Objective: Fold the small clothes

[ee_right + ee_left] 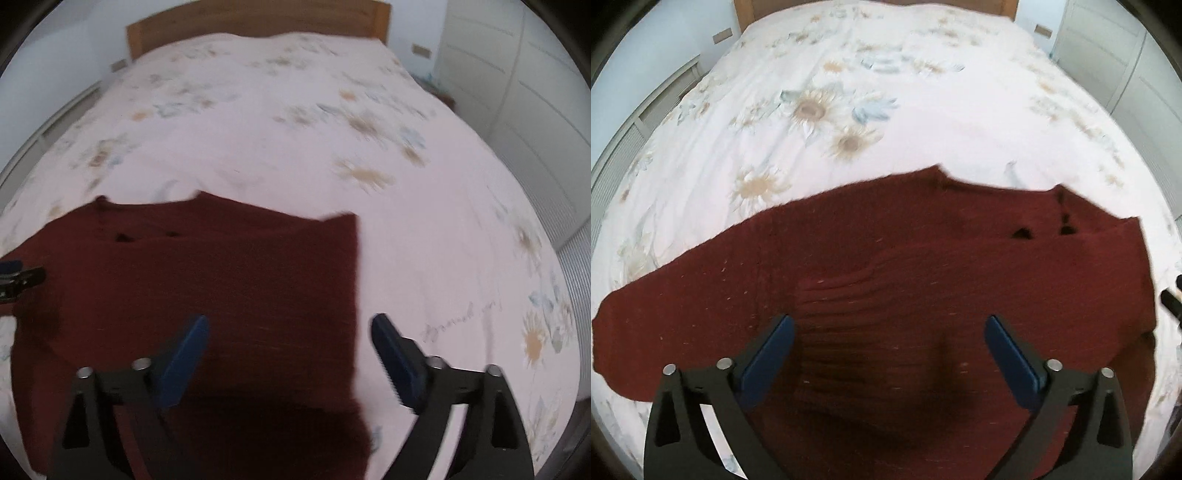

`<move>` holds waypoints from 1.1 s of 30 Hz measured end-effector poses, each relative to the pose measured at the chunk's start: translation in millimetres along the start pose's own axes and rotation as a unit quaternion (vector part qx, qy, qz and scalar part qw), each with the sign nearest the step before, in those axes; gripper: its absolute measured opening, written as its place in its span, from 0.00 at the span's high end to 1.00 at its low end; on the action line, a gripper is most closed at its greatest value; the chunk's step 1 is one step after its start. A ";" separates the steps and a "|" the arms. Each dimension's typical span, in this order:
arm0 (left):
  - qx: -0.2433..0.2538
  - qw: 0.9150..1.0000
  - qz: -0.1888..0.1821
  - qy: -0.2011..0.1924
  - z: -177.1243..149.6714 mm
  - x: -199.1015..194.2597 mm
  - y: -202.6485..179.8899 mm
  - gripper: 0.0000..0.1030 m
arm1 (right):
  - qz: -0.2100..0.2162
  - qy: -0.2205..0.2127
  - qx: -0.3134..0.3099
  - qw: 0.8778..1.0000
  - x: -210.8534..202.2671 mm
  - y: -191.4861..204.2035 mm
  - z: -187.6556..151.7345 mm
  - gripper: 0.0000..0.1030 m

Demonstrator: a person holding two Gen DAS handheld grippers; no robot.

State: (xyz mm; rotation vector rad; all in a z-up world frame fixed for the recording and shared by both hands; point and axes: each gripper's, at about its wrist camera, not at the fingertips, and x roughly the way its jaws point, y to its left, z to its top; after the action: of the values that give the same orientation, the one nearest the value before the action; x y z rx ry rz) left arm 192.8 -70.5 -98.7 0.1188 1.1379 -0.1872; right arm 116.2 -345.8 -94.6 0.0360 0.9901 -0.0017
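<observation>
A dark red knit sweater [923, 266] lies flat on the flowered bedspread [886, 110], one sleeve stretched out to the left and the right side folded over the body. My left gripper [889, 321] is open and empty, hovering over the sweater's ribbed lower part. In the right wrist view the sweater [221, 280] fills the lower left. My right gripper [290, 319] is open and empty above the sweater's straight right edge. The left gripper's tip [22, 277] shows at the left edge there, and the right gripper's tip [1171, 301] at the right edge of the left wrist view.
The bed [295, 129] has a wooden headboard [258, 26] at the far end. White wardrobe doors [517, 92] stand to the right. A white slatted unit [628, 147] runs along the left side.
</observation>
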 end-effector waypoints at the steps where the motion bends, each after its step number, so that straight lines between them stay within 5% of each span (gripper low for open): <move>1: 0.005 1.000 -0.002 -0.003 -0.6 -2.5 -4.6 0.01 | 0.009 -0.004 -0.004 1.000 -1.5 9.7 -0.2 0.00; 5: 0.029 0.999 -0.002 -0.027 -10.5 -2.8 -26.0 0.01 | 0.031 -0.020 -0.027 0.999 4.6 50.8 -4.2 0.00; 11: 0.052 0.999 0.009 0.000 -34.0 38.0 -44.8 0.01 | 0.021 -0.003 -0.041 0.999 38.7 75.7 -23.5 0.00; 22: 0.031 0.999 -0.023 0.009 -59.6 54.2 -13.2 0.01 | -0.019 0.021 -0.013 1.000 71.7 4.3 -39.0 0.00; 33: 0.026 1.000 0.001 -0.011 -62.9 65.5 -19.7 0.01 | -0.029 0.008 -0.023 0.999 77.2 14.0 -53.0 0.00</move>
State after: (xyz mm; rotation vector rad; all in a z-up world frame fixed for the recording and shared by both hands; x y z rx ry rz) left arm 159.4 -83.6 -184.3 0.1637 1.1122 -0.2155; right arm 114.5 -329.0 -187.8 -0.0353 1.0069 -0.0306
